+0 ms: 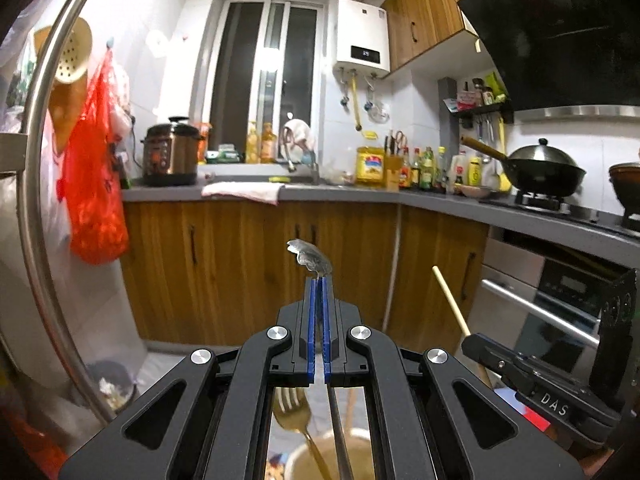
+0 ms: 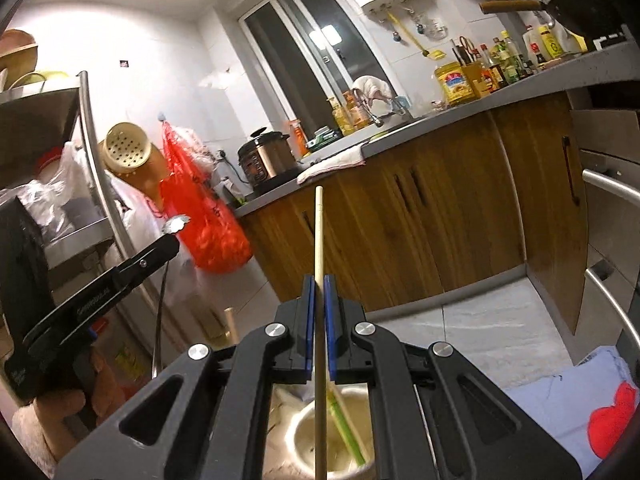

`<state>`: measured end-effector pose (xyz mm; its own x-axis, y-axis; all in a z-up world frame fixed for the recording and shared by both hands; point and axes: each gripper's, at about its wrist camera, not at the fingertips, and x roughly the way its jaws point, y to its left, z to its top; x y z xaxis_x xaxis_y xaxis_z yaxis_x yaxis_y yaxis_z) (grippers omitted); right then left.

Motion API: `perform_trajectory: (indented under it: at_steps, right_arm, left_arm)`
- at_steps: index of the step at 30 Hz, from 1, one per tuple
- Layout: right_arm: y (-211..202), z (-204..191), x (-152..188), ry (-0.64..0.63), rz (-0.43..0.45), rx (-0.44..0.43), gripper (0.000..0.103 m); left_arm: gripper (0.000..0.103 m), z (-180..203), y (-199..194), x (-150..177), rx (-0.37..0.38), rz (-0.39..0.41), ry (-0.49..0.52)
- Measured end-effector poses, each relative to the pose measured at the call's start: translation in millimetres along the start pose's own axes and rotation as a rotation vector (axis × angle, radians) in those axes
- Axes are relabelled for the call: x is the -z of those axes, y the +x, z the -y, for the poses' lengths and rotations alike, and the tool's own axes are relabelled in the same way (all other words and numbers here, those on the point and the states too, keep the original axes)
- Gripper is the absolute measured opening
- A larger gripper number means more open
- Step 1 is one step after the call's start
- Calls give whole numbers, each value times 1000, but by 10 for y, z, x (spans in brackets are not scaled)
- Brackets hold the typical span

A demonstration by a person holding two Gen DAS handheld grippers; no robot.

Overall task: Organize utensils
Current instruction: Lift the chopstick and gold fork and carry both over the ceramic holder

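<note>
Spoon point(image 1: 310, 258) pinched in closed left gripper point(image 1: 319, 280); chopstick point(image 2: 319, 236) clamped in closed right gripper point(image 2: 319, 280), above cup point(image 2: 320, 432) w/ utensils.

- White letters "DAS" are showing on the right gripper point(image 1: 470, 342) body, at the near right.
- Water heater point(image 1: 362, 36) display digits are staying unreadable.

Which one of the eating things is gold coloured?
The fork. It is gold and stands in the cup below. The spoon in the left gripper is silver, and the chopstick is pale wood.
</note>
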<state>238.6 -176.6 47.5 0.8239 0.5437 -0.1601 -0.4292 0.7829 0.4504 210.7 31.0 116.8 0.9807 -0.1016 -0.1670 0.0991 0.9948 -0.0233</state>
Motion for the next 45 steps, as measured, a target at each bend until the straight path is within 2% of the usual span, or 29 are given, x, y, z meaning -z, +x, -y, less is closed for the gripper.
perform_trajectory:
  at_steps: [7, 13, 25, 34, 45]
  right_arm:
    - [237, 136, 74, 38, 2, -3, 5]
    - [356, 164, 159, 28, -9, 11, 5]
    - [405, 35, 328, -109, 21, 97, 5]
    - [225, 42, 449, -157, -14, 98, 5]
    - [-52, 85, 553, -144, -43, 85, 5]
  left_arm:
    - [3, 27, 144, 159, -25, 30, 22]
    - [3, 25, 173, 255, -26, 24, 38]
    - [3, 31, 115, 363, -19, 25, 32]
    - [2, -9, -134, 534, -38, 19, 32]
    - [2, -160, -390, 641, -40, -18, -14]
